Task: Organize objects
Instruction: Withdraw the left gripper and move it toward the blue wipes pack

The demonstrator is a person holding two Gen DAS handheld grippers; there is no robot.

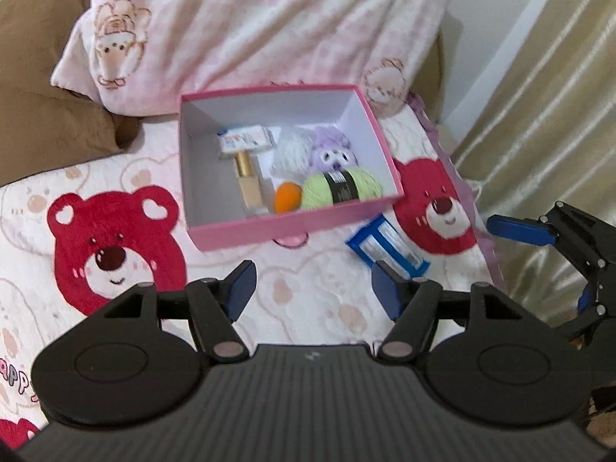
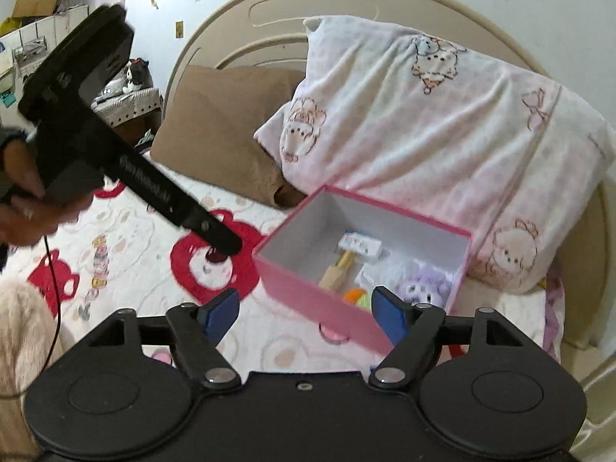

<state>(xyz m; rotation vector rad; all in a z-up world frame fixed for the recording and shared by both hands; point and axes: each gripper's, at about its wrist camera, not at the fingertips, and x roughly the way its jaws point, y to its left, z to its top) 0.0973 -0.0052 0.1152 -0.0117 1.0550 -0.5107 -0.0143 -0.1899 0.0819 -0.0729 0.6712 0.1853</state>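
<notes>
A pink open box [image 1: 246, 233] sits on the bear-print bedspread and also shows in the right wrist view [image 2: 308, 288]. Inside lie a gold-capped bottle [image 1: 248, 181], a small white carton [image 1: 246, 138], an orange ball [image 1: 288, 198], green yarn [image 1: 340, 188] and a purple plush [image 1: 333, 152]. A blue and white packet [image 1: 387, 246] lies on the bed just right of the box. My left gripper [image 1: 312, 288] is open and empty, near side of the box. My right gripper [image 2: 304, 313] is open and empty, above the box's near corner; it also shows at the right of the left view [image 1: 546, 227].
A pink printed pillow [image 1: 250, 27] and a brown pillow [image 1: 46, 115] lie behind the box. A curtain [image 1: 539, 115] hangs at the right past the bed's edge. A bead bracelet [image 2: 98, 265] lies on the bedspread at left. The headboard [image 2: 269, 4] curves behind.
</notes>
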